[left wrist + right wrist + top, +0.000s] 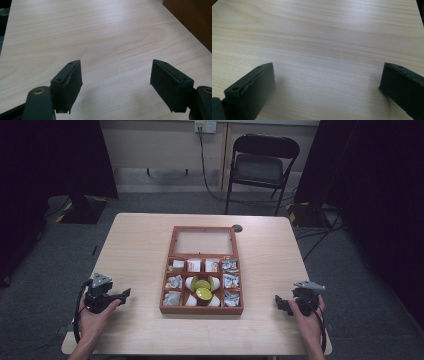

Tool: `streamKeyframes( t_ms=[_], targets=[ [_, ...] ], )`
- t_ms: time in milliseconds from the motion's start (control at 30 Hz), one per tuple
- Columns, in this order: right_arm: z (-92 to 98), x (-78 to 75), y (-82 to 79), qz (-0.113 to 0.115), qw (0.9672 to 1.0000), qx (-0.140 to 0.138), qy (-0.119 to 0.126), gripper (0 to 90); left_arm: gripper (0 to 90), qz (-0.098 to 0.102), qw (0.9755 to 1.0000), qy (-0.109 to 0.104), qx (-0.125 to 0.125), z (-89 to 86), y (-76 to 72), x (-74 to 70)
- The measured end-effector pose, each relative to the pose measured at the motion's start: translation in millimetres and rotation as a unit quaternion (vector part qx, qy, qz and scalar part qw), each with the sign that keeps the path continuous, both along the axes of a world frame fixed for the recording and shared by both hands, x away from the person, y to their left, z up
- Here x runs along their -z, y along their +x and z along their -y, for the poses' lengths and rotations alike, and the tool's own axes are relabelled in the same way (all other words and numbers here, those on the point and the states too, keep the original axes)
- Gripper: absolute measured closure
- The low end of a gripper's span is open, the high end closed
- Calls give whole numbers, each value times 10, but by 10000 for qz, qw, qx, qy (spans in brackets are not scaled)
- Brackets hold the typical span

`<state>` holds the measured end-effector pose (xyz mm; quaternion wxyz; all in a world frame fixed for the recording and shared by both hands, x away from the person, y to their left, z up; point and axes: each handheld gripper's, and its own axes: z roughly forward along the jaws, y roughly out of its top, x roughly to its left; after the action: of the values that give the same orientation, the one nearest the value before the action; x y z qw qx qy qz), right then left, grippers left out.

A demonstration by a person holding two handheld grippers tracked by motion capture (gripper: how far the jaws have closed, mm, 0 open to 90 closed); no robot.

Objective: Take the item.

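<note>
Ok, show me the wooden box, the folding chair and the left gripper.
wooden box [201,310]: high view, its near front wall.
folding chair [259,168]: high view, its seat.
left gripper [116,80]: left gripper view, midway between its fingertips.

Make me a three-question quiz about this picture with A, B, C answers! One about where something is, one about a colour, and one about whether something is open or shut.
1. Where is the wooden box?
A. in the middle of the table
B. on the chair
C. on the floor

2. What colour are the round lids in the box's middle compartment?
A. blue
B. yellow-green
C. red

3. How is the left gripper?
A. shut on a packet
B. shut on nothing
C. open

Answers:
1 A, the high view shows the box midway between the two grippers on the tabletop.
2 B, the lids look yellow-green against the white cups.
3 C, the left gripper view shows its jaws wide apart over bare wood.
</note>
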<state>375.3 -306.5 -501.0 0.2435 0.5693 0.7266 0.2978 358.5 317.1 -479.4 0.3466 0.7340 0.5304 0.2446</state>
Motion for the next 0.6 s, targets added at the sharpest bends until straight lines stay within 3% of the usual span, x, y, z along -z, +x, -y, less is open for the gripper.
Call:
streamKeyframes(
  t_ms=[167, 467, 600],
  targets=[
    [0, 0, 0, 0, 10000, -1, 0, 0, 262, 84, 9996, -258, 102, -2, -19, -79],
    [0, 0, 0, -1, 10000, 0, 0, 0, 263, 285, 9984, -440, 219, 21, -25, -219],
    [0, 0, 0, -1, 10000, 3, 2, 0, 263, 226, 9980, -521, 280, 43, -13, -281]
  ],
)
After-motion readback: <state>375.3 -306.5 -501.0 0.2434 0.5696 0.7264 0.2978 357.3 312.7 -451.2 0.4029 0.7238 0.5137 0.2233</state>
